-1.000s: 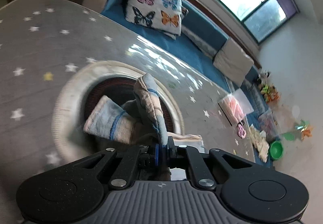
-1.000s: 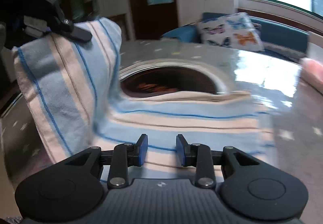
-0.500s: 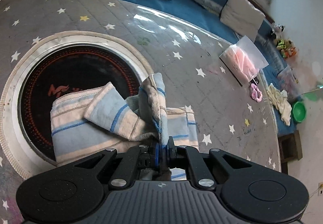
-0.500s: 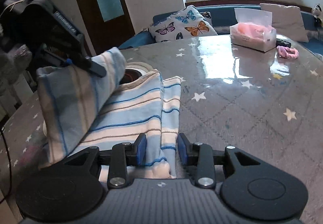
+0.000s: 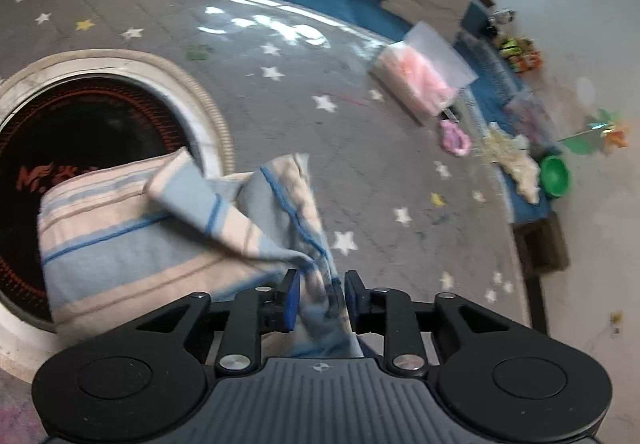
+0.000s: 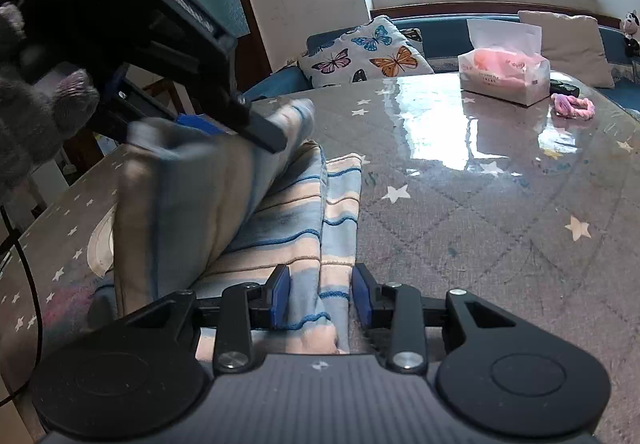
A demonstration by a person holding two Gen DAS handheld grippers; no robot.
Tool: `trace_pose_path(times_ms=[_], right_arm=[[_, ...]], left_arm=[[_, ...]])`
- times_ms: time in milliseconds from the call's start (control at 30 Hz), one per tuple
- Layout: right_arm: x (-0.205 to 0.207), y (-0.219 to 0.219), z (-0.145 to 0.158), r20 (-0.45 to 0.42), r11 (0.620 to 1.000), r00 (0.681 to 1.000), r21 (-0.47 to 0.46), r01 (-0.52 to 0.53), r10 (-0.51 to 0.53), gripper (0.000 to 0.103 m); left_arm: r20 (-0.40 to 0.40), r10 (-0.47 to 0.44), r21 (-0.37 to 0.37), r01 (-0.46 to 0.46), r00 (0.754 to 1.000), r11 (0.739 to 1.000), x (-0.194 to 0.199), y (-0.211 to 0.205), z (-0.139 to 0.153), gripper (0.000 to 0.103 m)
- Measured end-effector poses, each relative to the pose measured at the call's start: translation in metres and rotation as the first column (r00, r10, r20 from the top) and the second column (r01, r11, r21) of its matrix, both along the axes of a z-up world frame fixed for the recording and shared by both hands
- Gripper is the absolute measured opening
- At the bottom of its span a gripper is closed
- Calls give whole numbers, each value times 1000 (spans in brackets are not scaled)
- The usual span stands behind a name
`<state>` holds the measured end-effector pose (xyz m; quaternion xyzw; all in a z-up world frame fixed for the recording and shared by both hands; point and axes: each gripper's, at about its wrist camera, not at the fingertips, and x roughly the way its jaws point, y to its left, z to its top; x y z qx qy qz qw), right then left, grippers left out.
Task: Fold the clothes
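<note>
- The left gripper (image 5: 318,298) has carried the towel (image 5: 132,240) corner across the table (image 5: 360,171); its jaws are opening, cloth loose between them.
- The right gripper (image 6: 319,300) stands open over the folded edge.
- This fold seems finished.

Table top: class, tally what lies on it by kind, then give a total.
Striped cloth: 1
Tissue pack: 1
Pink hair tie: 1
Total: 3

Blue-and-cream striped cloth (image 5: 120,236) on a grey, white-starred tablecloth (image 5: 280,91); butterfly-print cushion (image 6: 360,51).
</note>
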<state>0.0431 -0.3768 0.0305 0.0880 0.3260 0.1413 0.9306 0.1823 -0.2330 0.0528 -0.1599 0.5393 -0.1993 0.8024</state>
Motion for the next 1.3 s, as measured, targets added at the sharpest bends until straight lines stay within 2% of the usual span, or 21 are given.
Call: trace_pose_path(times_ms=[100,233,333,467,600,800,867,900,1000,1200,1300], right_arm=[[0,0,1,-3,1000,1000,-4,2,-2,35],[-9,-6,5,-16,1000,1000,-12,10,-10,36],[-22,-16,9,-31,1000,999,-19,15,-16,36],[-38,-36,22,-31,998,999,51,30,-28,36],[-36,-44,32,-22,991,999,132,26,-23,36],[-12,-37,24,-59,981,998,193,10,1,36],[-6,-34,21,-76,980,997,197,8,7,32],[-3,-33,20,-84,981,996,196,8,9,24],[-3,-32,22,-93,982,996,189,17,1,12],[-29,-25,45,-45,985,999,172,0,8,9],[-33,-25,29,-90,987,996,156,24,-10,9]], left_arm=[[35,-23,-27,24,999,999,-6,4,10,47],[71,-46,-29,48,996,998,-17,20,18,50],[99,-57,26,55,993,998,-29,40,15,52],[118,-91,136,74,989,988,-50,63,0,54],[133,-132,234,98,982,967,-76,76,-19,54],[159,-168,280,119,973,953,-112,92,-34,59],[161,-176,283,126,971,951,-118,95,-37,59],[166,-177,285,125,970,950,-120,96,-38,59],[173,-187,297,130,967,946,-121,95,-41,59],[180,-193,299,134,965,945,-119,103,-43,59],[173,-197,303,138,965,943,-117,107,-45,59]])
